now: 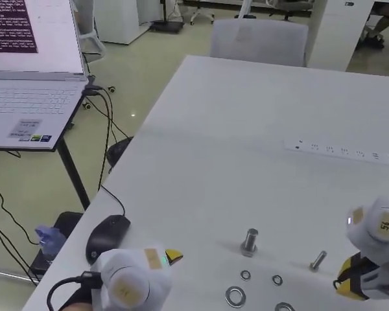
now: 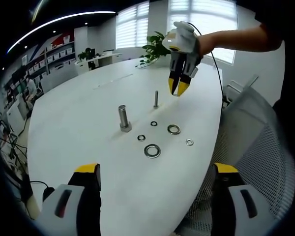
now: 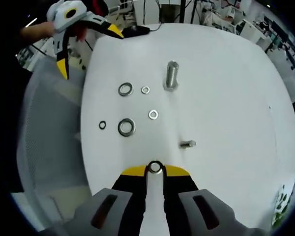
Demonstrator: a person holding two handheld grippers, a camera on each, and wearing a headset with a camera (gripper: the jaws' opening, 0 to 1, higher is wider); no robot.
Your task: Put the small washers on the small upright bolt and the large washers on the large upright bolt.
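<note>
Washer (image 3: 156,167) clenched in right tool (image 3: 156,170) over the open table (image 3: 226,73); left tool (image 2: 156,168) spread wide at its edge.

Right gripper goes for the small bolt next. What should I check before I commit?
1. Small washer pinched in right gripper: ok.
2. Small bolt upright on the table: ok.
3. Right gripper centred over the small bolt: not ok, it hangs off to one side.
4. Left gripper open and well back from the bolts: ok.
5. Held washer level for threading: cannot tell.
</note>
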